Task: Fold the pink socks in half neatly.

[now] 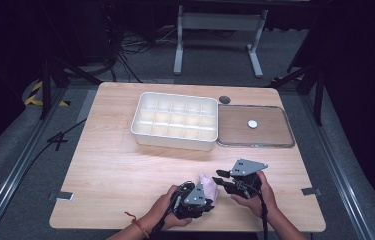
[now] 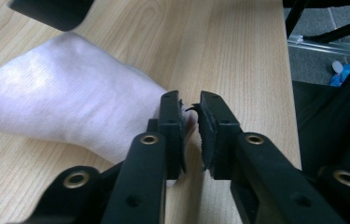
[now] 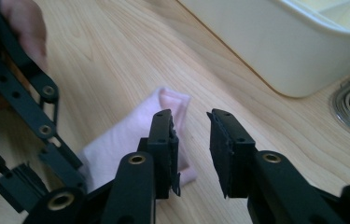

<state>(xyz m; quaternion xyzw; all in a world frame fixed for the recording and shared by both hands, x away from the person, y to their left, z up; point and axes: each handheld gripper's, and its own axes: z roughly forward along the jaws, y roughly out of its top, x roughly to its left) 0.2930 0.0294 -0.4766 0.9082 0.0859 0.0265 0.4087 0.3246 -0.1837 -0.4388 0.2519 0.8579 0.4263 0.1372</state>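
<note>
Both claws sit parted on the table: left claw with the pink sock beside its jaws, right claw gripping nothing, sock just left.

Left gripper and right gripper are both showing black bodies, each carrying a grey three-cornered plate on top, with a black cable trailing near along the forearm. Jaws are showing flat black links with brass-ringed screw holes and ragged dark pads. A red cord is circling the left wrist; forearms are going bare.
</note>
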